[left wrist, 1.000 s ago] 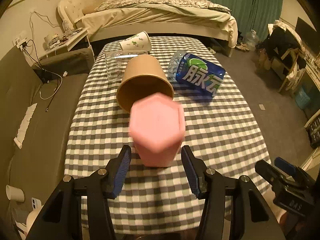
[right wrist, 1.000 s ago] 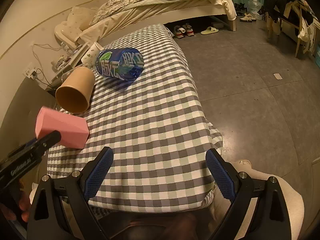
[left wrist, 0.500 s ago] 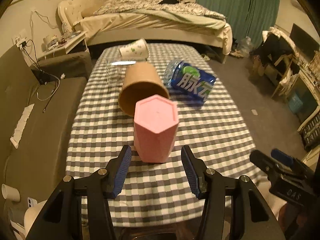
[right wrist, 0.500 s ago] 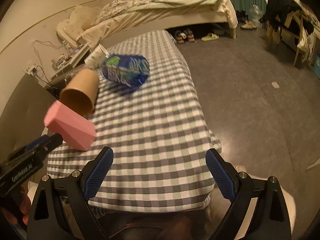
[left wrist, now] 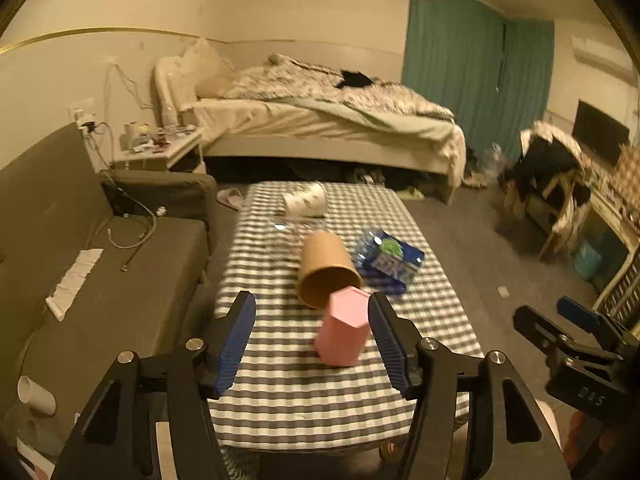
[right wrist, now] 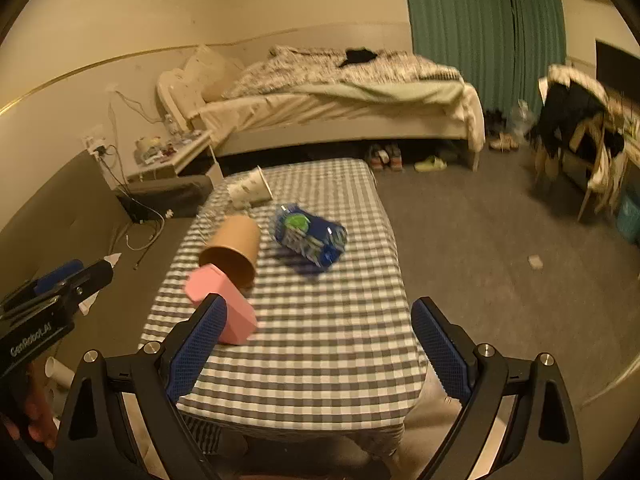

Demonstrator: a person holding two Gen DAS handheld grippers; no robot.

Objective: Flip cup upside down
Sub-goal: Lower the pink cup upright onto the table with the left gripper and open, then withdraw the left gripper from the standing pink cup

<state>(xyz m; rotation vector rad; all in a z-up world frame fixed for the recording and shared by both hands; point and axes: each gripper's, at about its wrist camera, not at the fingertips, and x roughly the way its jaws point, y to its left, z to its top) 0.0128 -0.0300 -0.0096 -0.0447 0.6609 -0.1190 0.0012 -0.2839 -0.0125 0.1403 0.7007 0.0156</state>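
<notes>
A pink hexagonal cup (left wrist: 342, 328) stands upside down on the checked table (left wrist: 280, 392), near its front edge; it also shows in the right wrist view (right wrist: 222, 306). My left gripper (left wrist: 312, 340) is open and empty, pulled back above the table's near edge, apart from the cup. My right gripper (right wrist: 316, 344) is open and empty, held back over the table's front edge. A brown paper cup (left wrist: 326, 268) lies on its side just behind the pink cup.
A blue-labelled water bottle (left wrist: 386, 260) lies on its side right of the brown cup. A white printed paper cup (left wrist: 306, 200) and a clear glass (left wrist: 286, 232) lie at the far end. A sofa (left wrist: 100, 280) runs along the left, a bed (left wrist: 320, 128) behind.
Both grippers have drawn back and up from the table, so the whole room shows. The pink cup stays standing upside down where it was let go.
</notes>
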